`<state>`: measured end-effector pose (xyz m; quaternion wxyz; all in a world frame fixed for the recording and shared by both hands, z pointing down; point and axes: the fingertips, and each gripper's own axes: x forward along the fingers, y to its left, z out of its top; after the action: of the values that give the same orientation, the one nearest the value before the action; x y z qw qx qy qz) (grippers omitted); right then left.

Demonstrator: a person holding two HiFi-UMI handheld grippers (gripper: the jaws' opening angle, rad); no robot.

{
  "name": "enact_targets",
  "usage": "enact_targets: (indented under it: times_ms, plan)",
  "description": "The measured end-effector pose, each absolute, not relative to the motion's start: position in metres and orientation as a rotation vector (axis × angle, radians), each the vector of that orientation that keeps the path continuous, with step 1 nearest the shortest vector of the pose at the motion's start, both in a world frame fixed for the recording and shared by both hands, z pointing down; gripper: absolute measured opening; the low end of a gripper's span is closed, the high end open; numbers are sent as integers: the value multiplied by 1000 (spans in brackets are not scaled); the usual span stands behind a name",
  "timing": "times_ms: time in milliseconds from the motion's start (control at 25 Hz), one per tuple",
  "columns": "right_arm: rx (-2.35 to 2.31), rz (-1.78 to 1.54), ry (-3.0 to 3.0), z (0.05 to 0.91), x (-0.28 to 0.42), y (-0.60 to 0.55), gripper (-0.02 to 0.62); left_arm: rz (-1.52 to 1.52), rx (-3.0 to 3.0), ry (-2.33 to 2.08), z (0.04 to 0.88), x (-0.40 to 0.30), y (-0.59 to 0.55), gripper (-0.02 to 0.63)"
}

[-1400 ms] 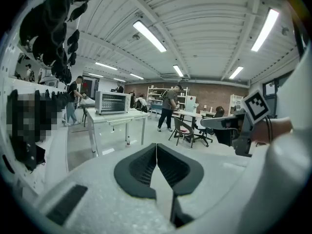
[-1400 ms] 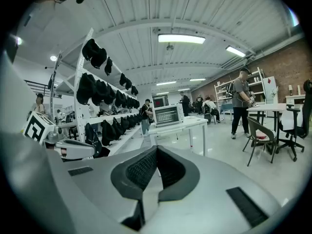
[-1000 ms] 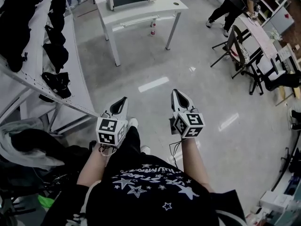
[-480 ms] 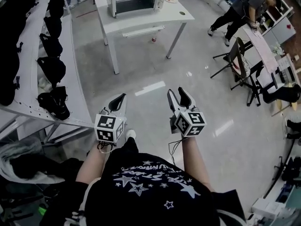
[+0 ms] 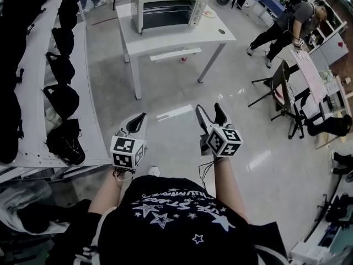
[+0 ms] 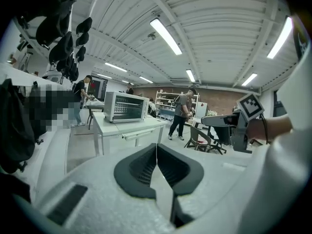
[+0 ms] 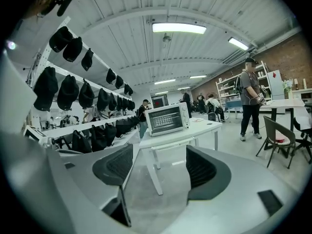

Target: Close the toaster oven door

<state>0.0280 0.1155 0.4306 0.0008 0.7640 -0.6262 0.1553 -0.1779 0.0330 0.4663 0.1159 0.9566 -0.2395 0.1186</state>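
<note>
Toaster oven (image 5: 165, 8) nearer than before, door (image 5: 168, 15) indistinct; right tongs (image 5: 209, 109) opening, empty; left tongs (image 5: 143, 117) pressed together.

One toaster oven (image 5: 165, 7) stands on one white table (image 5: 182, 37). Right of the table, one person (image 5: 287, 24) bends forward near two dark chairs (image 5: 282, 84). Left of it, several black bags (image 5: 62, 100) fill shelving (image 5: 91, 109).

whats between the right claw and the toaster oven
Bare floor, then the front of the white table under the toaster oven, as the head view shows. The right claw is opening, nothing between its jaws.
</note>
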Motion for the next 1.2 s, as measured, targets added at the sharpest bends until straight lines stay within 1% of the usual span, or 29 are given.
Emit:
enact_targets:
  times_ms: [240,480,680,1200]
  plan:
    - [2399,510,-1947,438,39,92,327,360,2800,-698,469,-172,7,21]
    - [2390,529,-1935,450,72,64,327,375,2778,-739,477,-158,-16,21]
    - [2328,501,-1948,466,114,19,327,390,2757,-841,480,-137,-44,21]
    - [2160,464,-2021,483,228,-97,324,430,2627,-1112,478,-56,-118,21]
